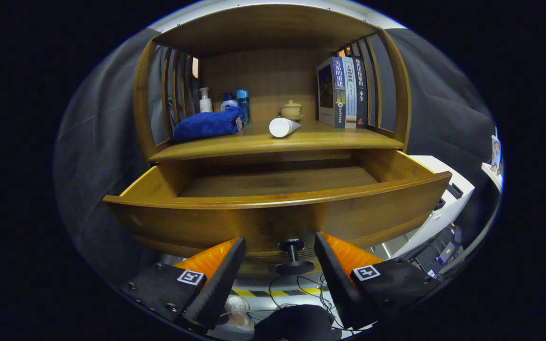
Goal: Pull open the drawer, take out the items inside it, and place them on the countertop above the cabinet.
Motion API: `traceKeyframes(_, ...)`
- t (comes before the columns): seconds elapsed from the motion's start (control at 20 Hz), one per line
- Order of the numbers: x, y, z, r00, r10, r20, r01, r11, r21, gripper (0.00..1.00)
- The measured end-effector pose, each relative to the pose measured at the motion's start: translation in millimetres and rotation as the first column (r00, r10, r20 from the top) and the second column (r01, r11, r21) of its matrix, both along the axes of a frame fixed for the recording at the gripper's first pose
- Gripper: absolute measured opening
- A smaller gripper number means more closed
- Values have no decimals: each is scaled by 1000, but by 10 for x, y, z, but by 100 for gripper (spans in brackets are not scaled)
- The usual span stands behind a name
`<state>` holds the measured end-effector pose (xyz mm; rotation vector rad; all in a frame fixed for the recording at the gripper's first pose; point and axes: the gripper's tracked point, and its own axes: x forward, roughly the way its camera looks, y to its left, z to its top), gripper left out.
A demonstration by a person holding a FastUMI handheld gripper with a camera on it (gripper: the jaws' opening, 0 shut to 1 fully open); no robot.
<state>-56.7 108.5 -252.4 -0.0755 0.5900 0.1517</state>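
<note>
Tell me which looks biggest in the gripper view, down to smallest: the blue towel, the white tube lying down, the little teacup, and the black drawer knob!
1. blue towel
2. black drawer knob, though it only looks big because it sits between the open gripper fingers, close to the camera
3. white tube and teacup: too alike to rank

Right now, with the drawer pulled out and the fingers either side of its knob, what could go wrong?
1. The gripper is open around the knob; lifting carelessly could snag it.
2. The white tube lies on its side on the countertop and may roll if bumped.
3. The drawer juts forward, so a low reach could strike its front edge.
</note>
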Motion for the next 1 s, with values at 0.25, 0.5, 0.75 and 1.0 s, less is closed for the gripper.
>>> traceKeyframes(0.25,298,73,-77,1000,3,5,-3,1000,-10,98)
traceKeyframes(0.5,599,131,-128,1000,6,21,-6,1000,-13,98)
traceKeyframes(0.75,917,204,-173,999,3,39,-3,1000,-13,98)
traceKeyframes(1.0,1137,261,-207,999,1,37,0,1000,-24,98)
